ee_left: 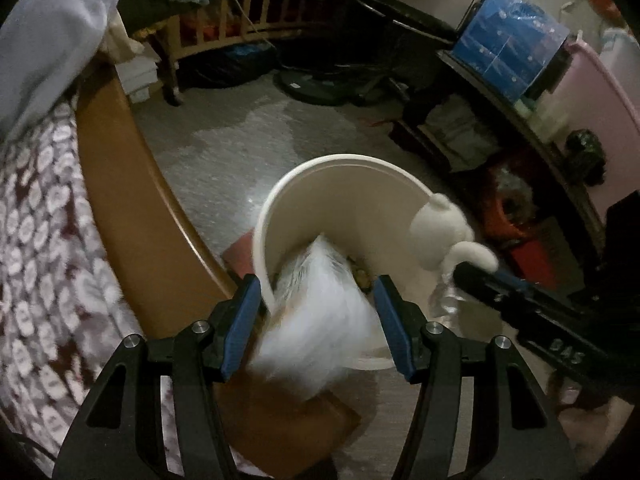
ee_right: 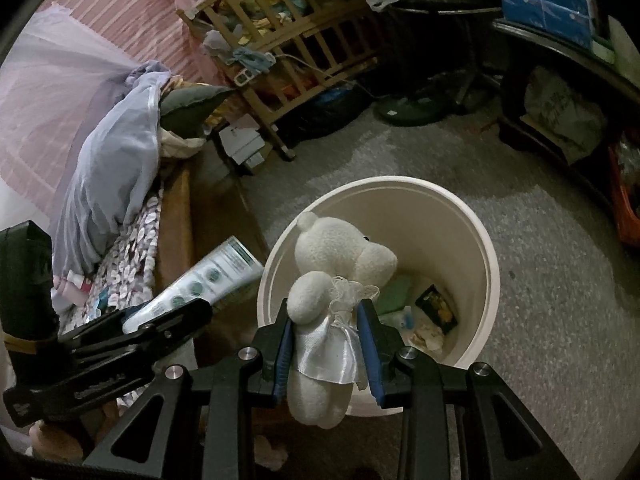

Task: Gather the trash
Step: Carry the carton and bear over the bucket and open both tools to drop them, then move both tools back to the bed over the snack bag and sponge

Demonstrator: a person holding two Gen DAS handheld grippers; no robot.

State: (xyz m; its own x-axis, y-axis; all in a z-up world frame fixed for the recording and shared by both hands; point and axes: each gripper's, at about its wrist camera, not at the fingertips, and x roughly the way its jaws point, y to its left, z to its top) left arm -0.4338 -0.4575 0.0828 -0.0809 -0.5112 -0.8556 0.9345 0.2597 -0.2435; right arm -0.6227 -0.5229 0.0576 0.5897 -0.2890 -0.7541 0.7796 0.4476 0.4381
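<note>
Blurred white tube (ee_left: 316,312), label unreadable

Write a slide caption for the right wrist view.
Right gripper holds a white plush bear over the cream bin while the left gripper brings a tube.

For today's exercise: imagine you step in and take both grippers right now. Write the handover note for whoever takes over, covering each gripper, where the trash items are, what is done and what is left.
Left gripper: holds a white tube with green print, over the near rim of the bin; it is blurred in the left wrist view.
Right gripper: shut on a white plush bear in a satin dress, above the bin's near edge.
White round bin: stands on the floor beside the bed and already holds some wrappers and scraps at the bottom.
Done: both items brought to the bin.
Left: neither is in the bin yet; release each over the opening, probably the tube first.
</note>
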